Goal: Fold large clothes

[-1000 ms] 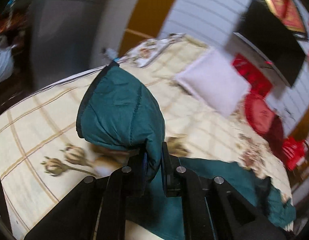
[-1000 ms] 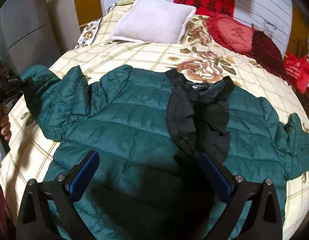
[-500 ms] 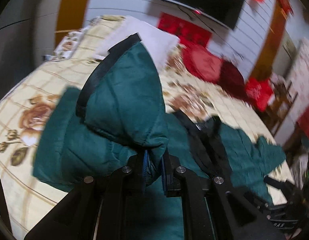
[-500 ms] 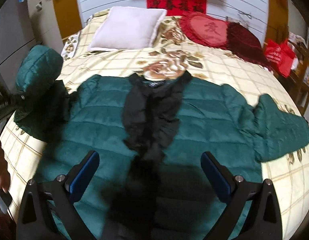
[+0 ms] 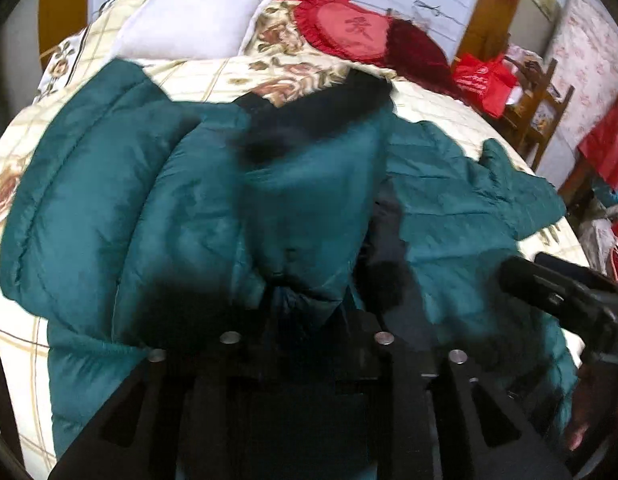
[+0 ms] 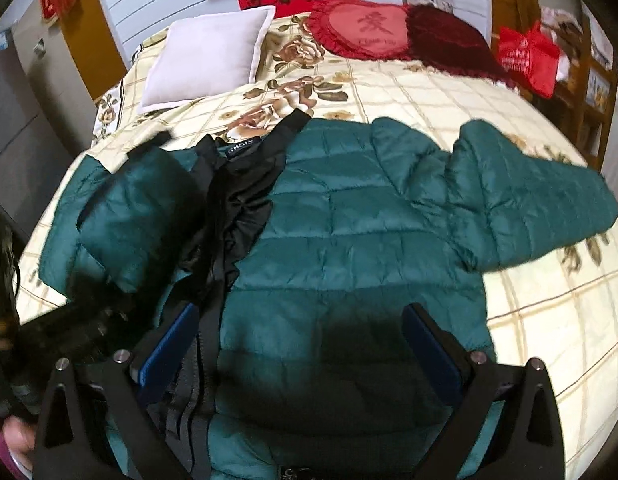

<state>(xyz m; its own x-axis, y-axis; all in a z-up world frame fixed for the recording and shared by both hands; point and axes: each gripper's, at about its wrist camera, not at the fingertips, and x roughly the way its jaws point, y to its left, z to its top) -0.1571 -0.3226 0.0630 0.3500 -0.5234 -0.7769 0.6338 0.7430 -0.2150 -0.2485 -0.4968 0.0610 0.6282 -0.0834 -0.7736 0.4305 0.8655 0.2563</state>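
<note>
A teal quilted puffer jacket [image 6: 349, 232] with black lining [image 6: 233, 208] lies open and face up on the bed. My left gripper [image 5: 305, 300] is shut on the jacket's left sleeve [image 5: 305, 200], which is folded over the jacket's front; the sleeve [image 6: 137, 216] also shows in the right wrist view. My right gripper [image 6: 297, 348] is open and empty, hovering above the jacket's lower body. The jacket's other sleeve [image 6: 529, 200] lies spread out to the right on the bedspread.
The bed has a cream floral bedspread [image 6: 389, 80]. A white pillow [image 6: 209, 56], a red heart cushion [image 6: 365, 28] and a dark red cushion [image 6: 449, 40] lie at the head. A red bag [image 6: 525, 56] and wooden furniture stand to the right.
My left gripper has carried the left sleeve from the bed's left side inward over the jacket's front. The right gripper has shifted right over the jacket, still open.
</note>
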